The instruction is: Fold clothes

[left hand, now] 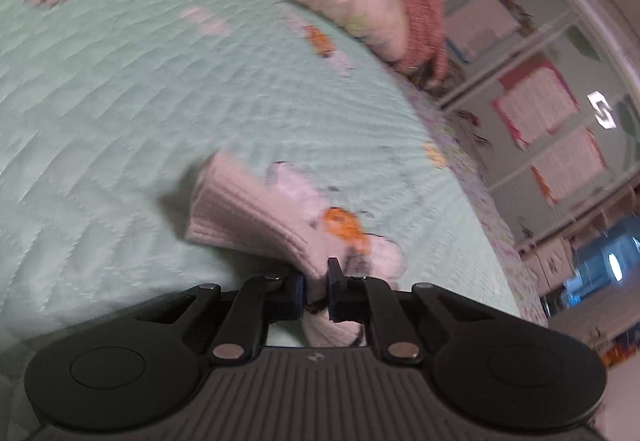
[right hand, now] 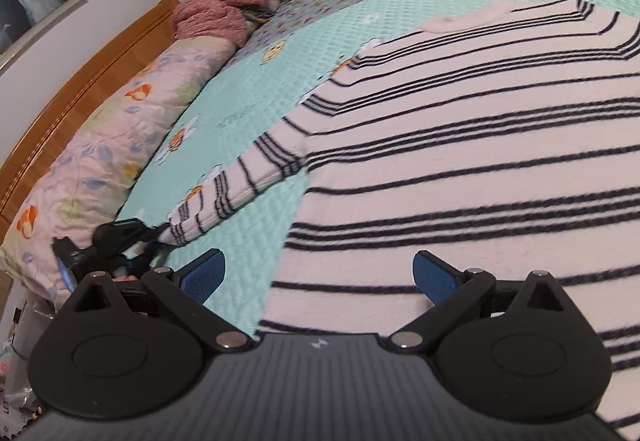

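left tool is pinching sleeve cuff | right tool is hovering wide open, empty, over striped sweater on bed | advice: keeping sleeve taut; laying it flat

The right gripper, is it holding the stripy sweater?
No, the right gripper hovers with its jaws wide open over the striped sweater, gripping nothing.
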The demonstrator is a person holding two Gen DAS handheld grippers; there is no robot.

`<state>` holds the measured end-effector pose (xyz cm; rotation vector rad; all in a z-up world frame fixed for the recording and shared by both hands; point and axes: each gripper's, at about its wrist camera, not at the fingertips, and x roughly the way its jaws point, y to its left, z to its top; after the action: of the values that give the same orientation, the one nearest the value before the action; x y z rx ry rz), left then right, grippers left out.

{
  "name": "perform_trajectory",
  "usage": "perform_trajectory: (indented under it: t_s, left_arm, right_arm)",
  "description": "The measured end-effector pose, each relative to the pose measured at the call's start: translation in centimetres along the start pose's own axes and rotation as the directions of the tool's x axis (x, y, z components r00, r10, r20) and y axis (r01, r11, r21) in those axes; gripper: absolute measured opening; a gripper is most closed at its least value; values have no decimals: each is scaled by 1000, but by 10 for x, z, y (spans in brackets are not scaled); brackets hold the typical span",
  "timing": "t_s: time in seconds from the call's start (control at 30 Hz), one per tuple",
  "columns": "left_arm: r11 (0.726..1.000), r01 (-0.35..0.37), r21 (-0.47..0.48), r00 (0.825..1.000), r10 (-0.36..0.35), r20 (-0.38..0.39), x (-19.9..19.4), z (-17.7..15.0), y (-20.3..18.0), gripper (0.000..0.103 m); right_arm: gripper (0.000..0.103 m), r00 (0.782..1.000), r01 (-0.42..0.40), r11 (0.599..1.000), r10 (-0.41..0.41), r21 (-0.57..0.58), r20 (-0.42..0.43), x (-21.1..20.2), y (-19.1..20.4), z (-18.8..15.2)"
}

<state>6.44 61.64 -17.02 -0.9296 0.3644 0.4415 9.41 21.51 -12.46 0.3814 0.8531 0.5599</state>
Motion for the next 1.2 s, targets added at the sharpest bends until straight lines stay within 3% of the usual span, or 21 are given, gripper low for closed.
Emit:
perform_trajectory:
  t_s: [0.1, 0.3, 0.43, 0.53, 0.67, 0.77, 0.87, 0.9, 1.0, 1.13, 1.2]
  left_arm:
    - [988, 139, 68, 990, -140, 10, -15, -2, -27, 8]
    - [924, 349, 156, 937, -348, -39, -34, -10, -86, 8]
    - [857, 435, 277, 900, -417, -125, -42, -30, -120, 8]
    - [810, 441, 386, 897, -408, -169, -47, -57, -135, 8]
    - [760, 437, 482, 899, -384, -210, -44, -86, -138, 8]
    - [712, 428, 557, 903, -364, -229, -42, -105, -139, 8]
    - [633, 422, 649, 901, -370, -224, -43, -116, -141, 8]
    - [619, 418, 665, 902, -368, -224, -42, -118, -140, 8]
    - [583, 405, 704, 907, -356, -226, -37, -123, -137, 9]
    - [538, 389, 748, 912, -342, -228, -32, -130, -132, 9]
    - [524, 386, 759, 912, -337, -232, -29, -132, -129, 9]
  right_arm:
    - [100, 1000, 26, 1000, -26, -4, 10, -2, -9, 9]
    - [100, 999, 44, 999, -44, 5, 31, 0, -15, 37]
    - [100, 998, -58, 997, 55, 50, 43, 0, -20, 47]
    - [100, 987, -159, 982, 156, 101, 42, 7, -17, 59]
    - [100, 969, -248, 967, 247, 58, 25, 22, 8, 79]
    - [100, 971, -236, 972, 236, 13, -23, 38, 28, 93]
    - [100, 977, -196, 978, 189, -67, -98, 58, 43, 97]
    - [100, 974, -193, 979, 185, -59, -130, 67, 43, 96]
    - [100, 963, -191, 978, 204, 88, -175, 84, 26, 90]
    - [100, 934, -238, 919, 306, 313, -187, 94, 1, 71]
    - [100, 927, -239, 901, 323, 361, -192, 97, -2, 66]
